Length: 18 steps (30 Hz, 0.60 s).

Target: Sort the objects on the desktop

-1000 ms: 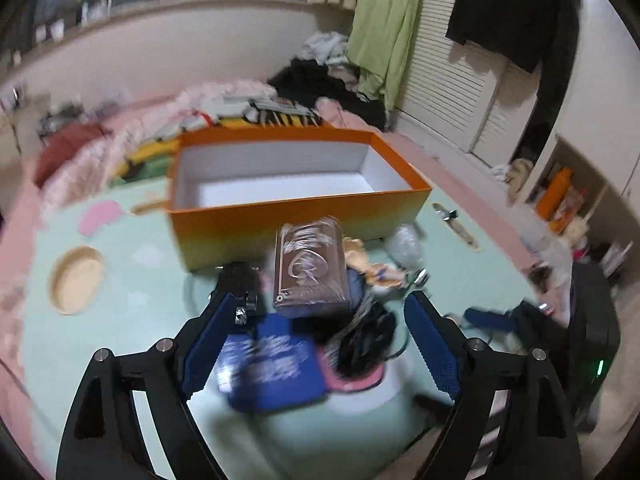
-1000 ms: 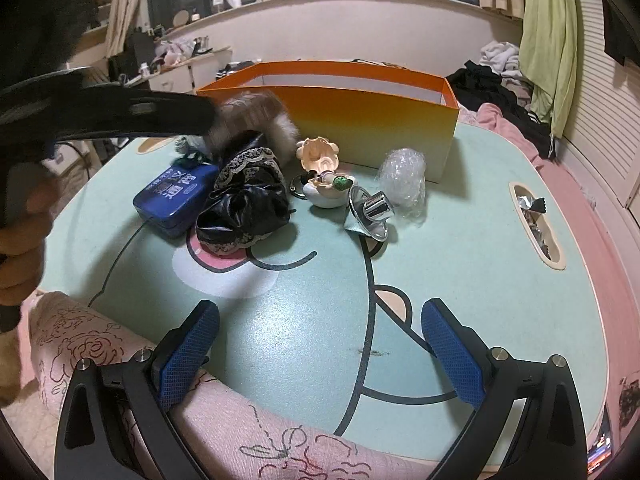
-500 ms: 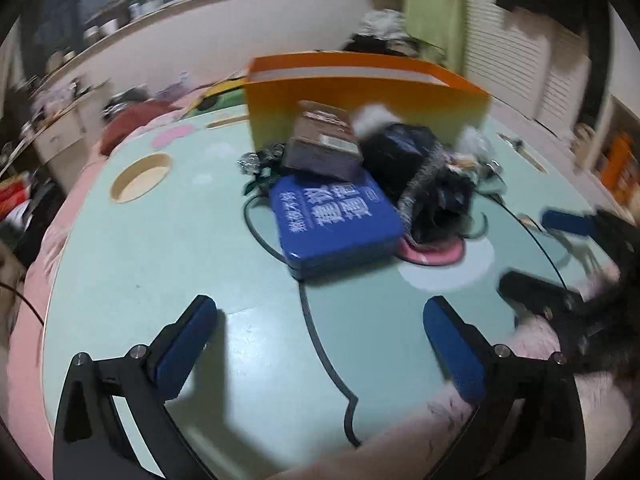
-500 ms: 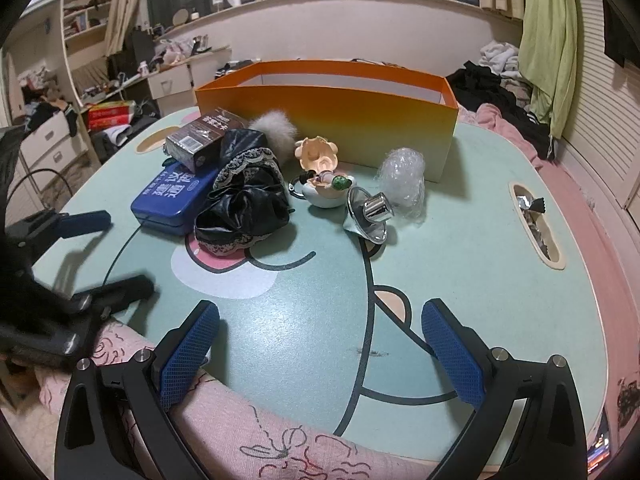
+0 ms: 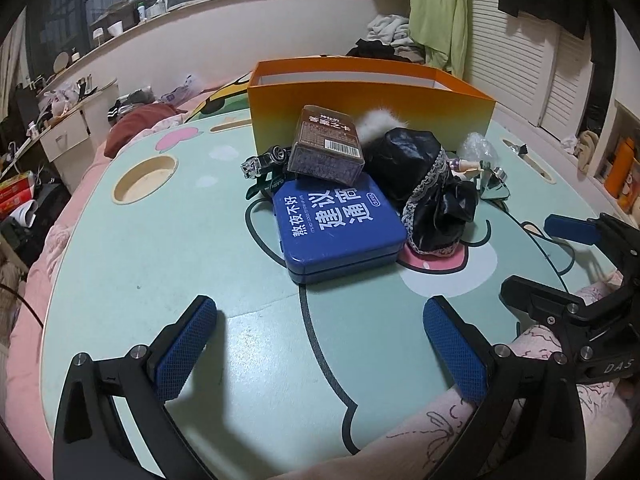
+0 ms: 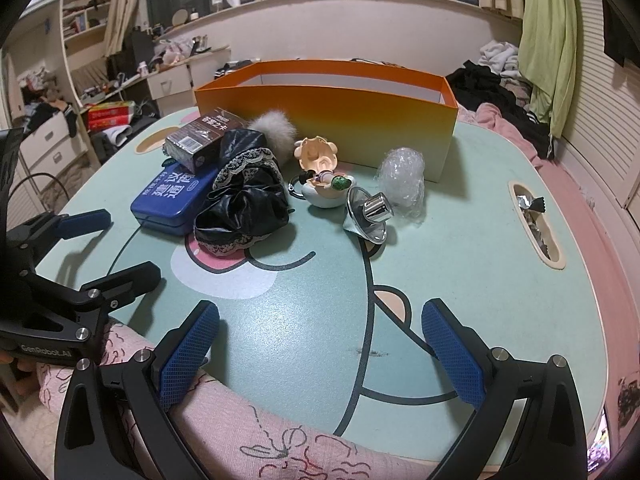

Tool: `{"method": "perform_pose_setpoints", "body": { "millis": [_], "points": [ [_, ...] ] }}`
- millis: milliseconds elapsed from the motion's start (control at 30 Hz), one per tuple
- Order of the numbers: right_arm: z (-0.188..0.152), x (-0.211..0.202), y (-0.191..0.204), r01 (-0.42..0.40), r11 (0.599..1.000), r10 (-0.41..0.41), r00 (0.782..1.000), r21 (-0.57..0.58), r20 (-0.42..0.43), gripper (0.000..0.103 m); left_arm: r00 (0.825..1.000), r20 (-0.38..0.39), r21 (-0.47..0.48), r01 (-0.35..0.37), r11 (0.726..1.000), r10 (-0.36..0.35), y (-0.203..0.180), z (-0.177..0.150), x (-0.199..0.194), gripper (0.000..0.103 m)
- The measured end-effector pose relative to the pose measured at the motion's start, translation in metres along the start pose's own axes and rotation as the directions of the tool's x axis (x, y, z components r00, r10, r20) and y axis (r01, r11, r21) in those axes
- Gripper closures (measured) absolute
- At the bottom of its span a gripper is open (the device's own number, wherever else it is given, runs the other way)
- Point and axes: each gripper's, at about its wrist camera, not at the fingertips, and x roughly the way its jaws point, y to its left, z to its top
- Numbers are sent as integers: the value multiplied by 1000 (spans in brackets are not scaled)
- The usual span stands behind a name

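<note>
A pile of objects sits mid-table in front of an orange box (image 5: 360,108) (image 6: 328,116): a blue tin (image 5: 340,228) (image 6: 172,196), a brown carton (image 5: 326,144) (image 6: 204,136) leaning on it, a black lace-trimmed pouch (image 5: 432,184) (image 6: 244,196) with a white fur ball (image 6: 276,132), a small figurine (image 6: 320,168), a chrome spinning top (image 6: 370,216) and a clear plastic wad (image 6: 402,176). My left gripper (image 5: 320,348) is open and empty near the table's front edge. My right gripper (image 6: 320,352) is open and empty beside it, to its right.
The round mint table (image 6: 460,280) has a cup hole (image 5: 144,178) at left and a slot with foil wrappers (image 6: 534,220) at right. A toy car and a green clip (image 5: 264,164) lie behind the tin. A pink blanket (image 6: 248,420) covers the front edge.
My left gripper has pulled back from above the pile to the table's front edge and has levelled out. The brown carton now rests on the blue tin. My right gripper has not moved.
</note>
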Motion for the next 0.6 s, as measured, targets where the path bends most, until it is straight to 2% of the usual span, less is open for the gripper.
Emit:
{"method": "perform_pose_setpoints", "body": {
  "millis": [333,600],
  "points": [
    [-1,-1,0,0,1000,0,1000,-1,0,1,1000,4,1,0,1000,0,-4,-2,18,0],
    [-1,-1,0,-1,1000,1,1000,-1,0,1,1000,5,1,0,1000,0,-6,-2,17,0]
  ]
}}
